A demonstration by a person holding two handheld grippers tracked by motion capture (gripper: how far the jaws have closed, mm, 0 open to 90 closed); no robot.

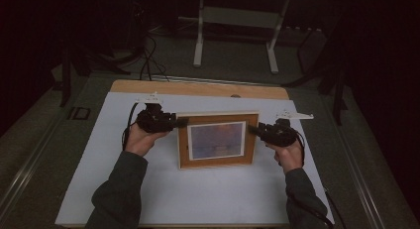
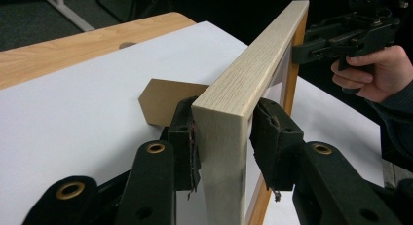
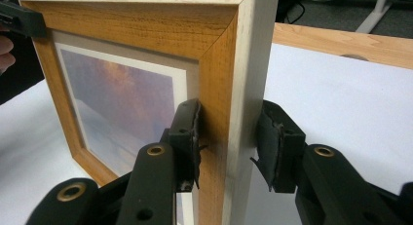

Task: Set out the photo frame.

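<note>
Dark grey sleeves (image 1: 116, 189) are seen at the near edge of the high view, with a hand on each gripper. A light wooden table (image 1: 198, 88) is covered almost wholly by a white sheet (image 1: 198, 199).

At the middle of that sheet, a rectangular picture frame of light and honey-coloured wood (image 1: 218, 140), with a cream mount and a hazy blue-and-orange print, is kept upright or nearly so, its picture side turned to the near side.

The frame's left edge is straddled by the left gripper (image 1: 181, 122). Its rear pad (image 2: 187, 132) is laid against the back of the frame, but whether the front pad presses cannot be told. The frame's right edge is clamped by the right gripper (image 1: 251, 130), with one pad (image 3: 187, 132) pressed on the front moulding and the other set against the back.

Behind the frame, on the far side, a brown cardboard support flap (image 2: 163, 101) is seen swung out over the sheet.

The work is judged to be nearly done: the frame is raised and its support is out. What is left is for the frame to be settled on that support, checked for steadiness, and let go by both grippers.
</note>
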